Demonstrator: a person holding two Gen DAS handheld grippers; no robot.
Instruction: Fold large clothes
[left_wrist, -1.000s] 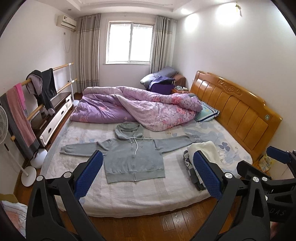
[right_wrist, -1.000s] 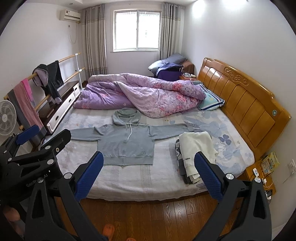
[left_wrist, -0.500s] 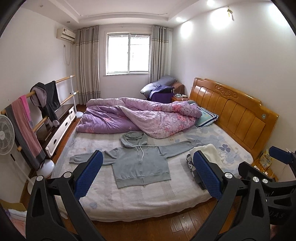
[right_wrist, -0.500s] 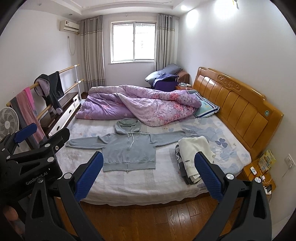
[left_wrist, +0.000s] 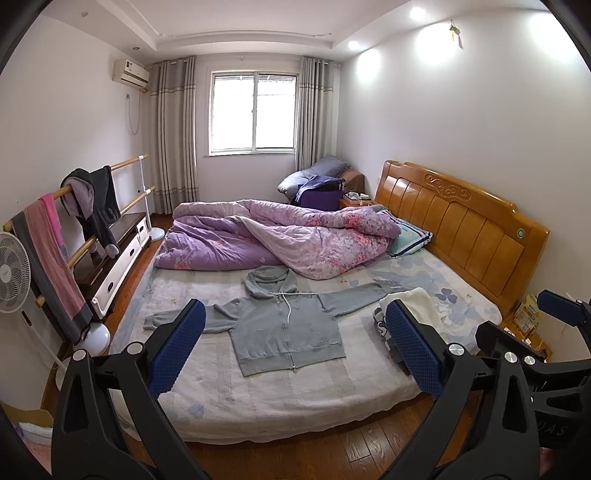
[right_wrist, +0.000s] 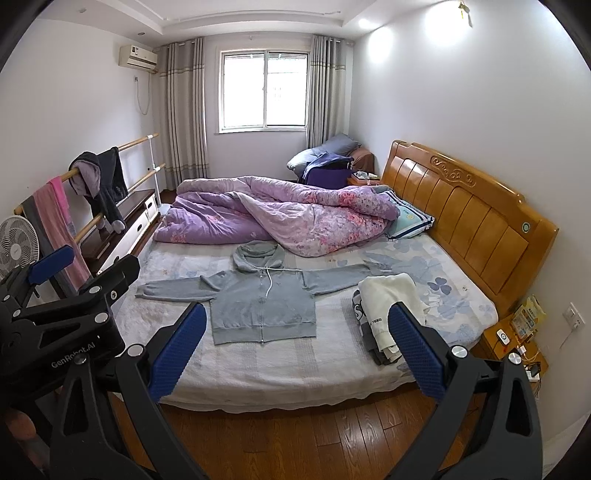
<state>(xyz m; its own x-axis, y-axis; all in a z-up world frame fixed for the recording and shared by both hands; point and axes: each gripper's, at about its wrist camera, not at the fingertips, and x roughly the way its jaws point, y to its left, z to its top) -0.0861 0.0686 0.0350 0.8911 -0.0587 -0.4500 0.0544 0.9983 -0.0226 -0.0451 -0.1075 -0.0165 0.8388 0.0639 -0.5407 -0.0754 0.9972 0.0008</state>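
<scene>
A grey zip hoodie lies flat on the bed, front up, sleeves spread left and right, hood toward the quilt. My left gripper is open and empty, held well back from the bed over the floor. My right gripper is also open and empty, just as far back. The left gripper's body shows at the left of the right wrist view; the right gripper's body shows at the right of the left wrist view.
A stack of folded clothes lies on the bed right of the hoodie. A purple quilt fills the far half. A wooden headboard stands right, a clothes rail and fan left, a nightstand at right.
Both grippers have pulled back and tilted up: the bed and hoodie look smaller and lower, more ceiling and floor show. Both stay open. The hoodie has not moved.
</scene>
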